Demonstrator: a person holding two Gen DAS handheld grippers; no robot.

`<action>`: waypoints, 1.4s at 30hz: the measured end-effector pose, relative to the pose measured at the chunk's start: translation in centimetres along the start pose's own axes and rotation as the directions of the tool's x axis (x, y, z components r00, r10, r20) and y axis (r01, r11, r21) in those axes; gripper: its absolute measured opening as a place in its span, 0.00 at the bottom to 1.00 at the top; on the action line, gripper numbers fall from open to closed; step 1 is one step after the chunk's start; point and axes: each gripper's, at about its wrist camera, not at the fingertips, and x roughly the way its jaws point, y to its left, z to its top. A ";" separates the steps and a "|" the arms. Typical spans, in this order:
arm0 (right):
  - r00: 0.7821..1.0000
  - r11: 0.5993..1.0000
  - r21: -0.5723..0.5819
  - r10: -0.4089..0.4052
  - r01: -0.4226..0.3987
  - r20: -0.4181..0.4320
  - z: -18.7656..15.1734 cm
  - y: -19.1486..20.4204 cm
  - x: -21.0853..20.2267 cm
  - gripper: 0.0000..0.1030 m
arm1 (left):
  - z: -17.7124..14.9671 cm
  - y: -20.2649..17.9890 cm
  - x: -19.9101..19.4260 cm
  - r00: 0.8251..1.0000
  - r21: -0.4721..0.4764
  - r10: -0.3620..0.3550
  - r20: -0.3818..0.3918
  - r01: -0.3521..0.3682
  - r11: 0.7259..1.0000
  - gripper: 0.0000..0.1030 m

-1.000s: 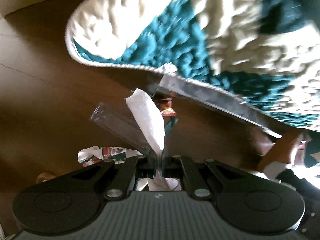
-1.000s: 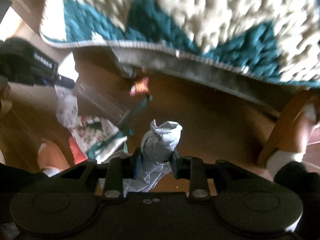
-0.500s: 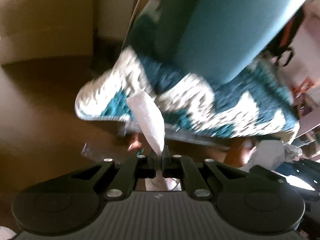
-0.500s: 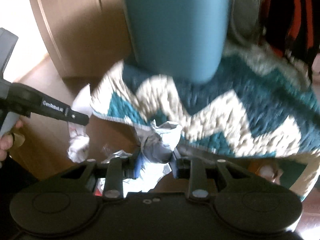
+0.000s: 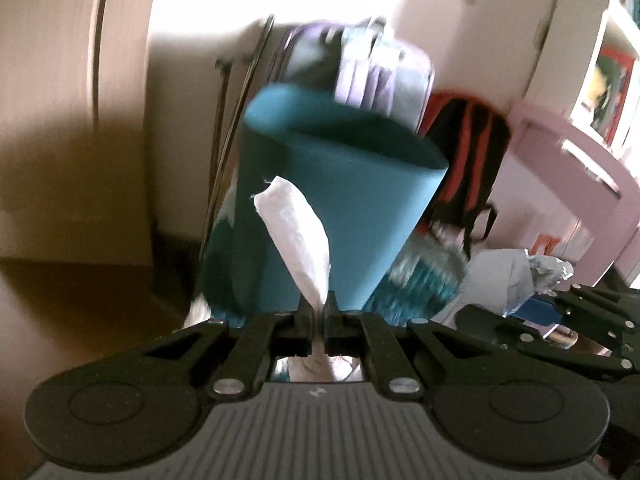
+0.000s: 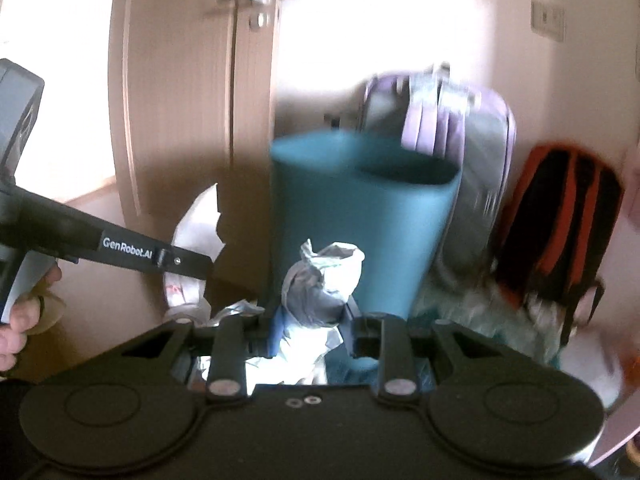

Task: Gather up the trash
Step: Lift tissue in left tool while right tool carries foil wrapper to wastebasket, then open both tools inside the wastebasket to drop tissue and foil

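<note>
Trash in both claws — my left claw [image 5: 317, 312] is pinching a white tissue [image 5: 296, 232], my right claw [image 6: 308, 320] is clamped on a crumpled grey wad of paper [image 6: 320, 284]. Just beyond both stands the teal bin [image 6: 360, 216], backpacks [image 6: 560, 216] to its right.

"GenRobot.AI", white print, on left gripper [image 6: 188, 264] side.
</note>
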 end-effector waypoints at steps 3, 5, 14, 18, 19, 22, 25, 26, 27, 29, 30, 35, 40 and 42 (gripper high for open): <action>0.998 0.999 -0.022 -0.024 0.025 0.058 2.4 -0.4 -0.6 0.27 | 2.2 -1.2 -0.9 0.999 0.025 0.010 0.050 -0.012 1.000 0.04; 0.995 0.998 -0.033 -0.042 0.045 0.089 4.0 -0.8 -0.7 0.27 | 3.9 -1.7 -1.5 0.997 0.036 0.013 0.082 -0.016 0.999 0.04; 0.979 0.991 -0.059 -0.112 0.123 0.170 10.1 -2.6 1.1 0.27 | 11.5 -3.6 -1.1 0.981 0.093 0.038 0.188 -0.056 0.994 0.05; 0.971 0.983 -0.073 -0.152 0.168 0.183 11.6 -3.4 2.5 0.27 | 14.2 -4.0 0.5 0.977 0.118 0.055 0.206 -0.081 0.990 0.05; 0.971 0.982 -0.074 -0.161 0.176 0.180 12.0 -3.7 3.2 0.27 | 14.8 -4.1 1.0 0.977 0.118 0.059 0.204 -0.084 0.989 0.05; 0.971 0.980 -0.059 -0.179 0.191 0.157 12.7 -4.7 5.3 0.27 | 16.1 -3.9 2.9 0.979 0.107 0.069 0.192 -0.090 0.990 0.05; 0.972 0.977 -0.051 -0.197 0.205 0.127 12.9 -5.7 7.5 0.27 | 17.0 -3.7 4.8 0.981 0.104 0.077 0.180 -0.097 0.990 0.05; 0.974 0.978 -0.047 -0.198 0.205 0.113 12.9 -6.0 8.2 0.27 | 17.2 -3.6 5.7 0.983 0.103 0.081 0.168 -0.099 0.990 0.05; 0.975 0.978 -0.041 -0.198 0.203 0.101 12.8 -6.4 8.9 0.27 | 17.2 -3.5 6.3 0.984 0.102 0.081 0.158 -0.098 0.990 0.05; 0.977 0.978 -0.034 -0.201 0.204 0.076 12.5 -7.0 10.2 0.27 | 17.2 -3.4 7.9 0.987 0.102 0.088 0.133 -0.102 0.989 0.05; 0.978 0.979 -0.034 -0.199 0.201 0.065 12.3 -7.3 10.8 0.27 | 17.1 -3.3 8.6 0.988 0.105 0.093 0.122 -0.106 0.989 0.05; 0.984 0.983 -0.050 -0.178 0.179 0.012 11.7 -8.1 13.2 0.28 | 16.5 -3.1 12.0 0.992 0.125 0.111 0.058 -0.117 0.985 0.05; 0.987 0.985 -0.074 -0.158 0.155 -0.028 11.2 -8.2 14.8 0.29 | 16.0 -2.8 14.5 0.992 0.130 0.129 0.005 -0.128 0.983 0.05; 0.988 0.986 -0.079 -0.148 0.145 -0.045 11.0 -8.2 15.3 0.30 | 15.7 -2.8 15.4 0.991 0.136 0.137 -0.005 -0.135 0.982 0.05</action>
